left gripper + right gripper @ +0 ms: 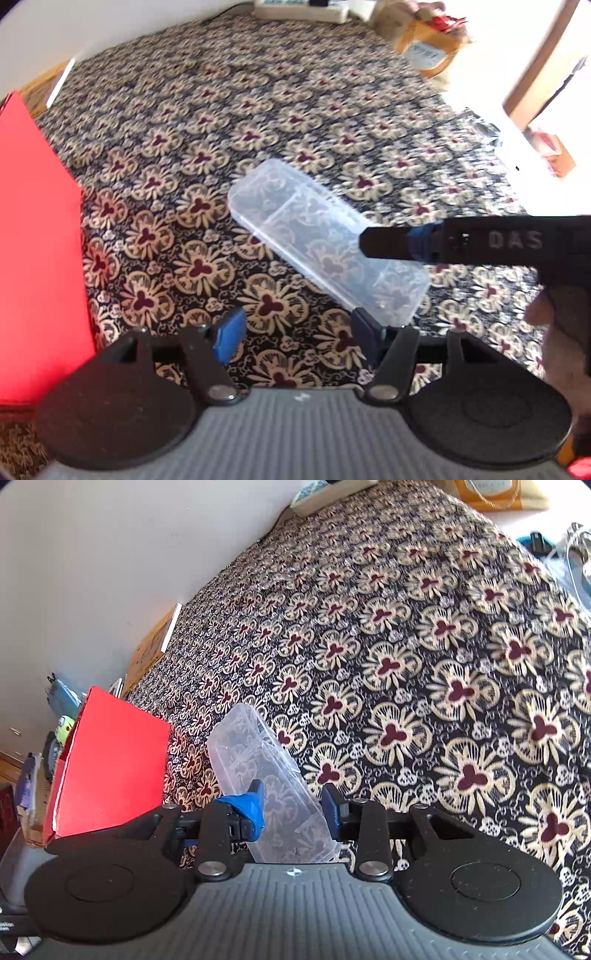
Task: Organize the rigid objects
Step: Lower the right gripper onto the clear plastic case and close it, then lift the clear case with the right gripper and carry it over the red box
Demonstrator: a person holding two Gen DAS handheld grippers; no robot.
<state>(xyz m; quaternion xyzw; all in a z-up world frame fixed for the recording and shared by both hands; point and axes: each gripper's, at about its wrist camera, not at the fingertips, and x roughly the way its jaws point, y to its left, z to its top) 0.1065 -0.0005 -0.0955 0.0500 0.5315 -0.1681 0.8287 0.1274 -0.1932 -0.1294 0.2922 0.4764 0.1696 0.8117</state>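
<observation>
1. Left of the clear box (325, 240), I see a red box (37, 236) standing on the flowered cloth (229, 110).
2. My left gripper (299, 339) hovers spread apart just beside the clear box's near end, grasping nothing.
3. On the clear box's right, my right gripper (291, 808) straddles it, fingers (255, 805) parted; whether they touch the walls, I cannot tell.

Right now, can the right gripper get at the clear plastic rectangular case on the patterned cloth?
Probably yes. The right gripper is open with the clear plastic rectangular case lying between its fingers; nothing sits in the way. The red box stands apart, to the left.
</observation>
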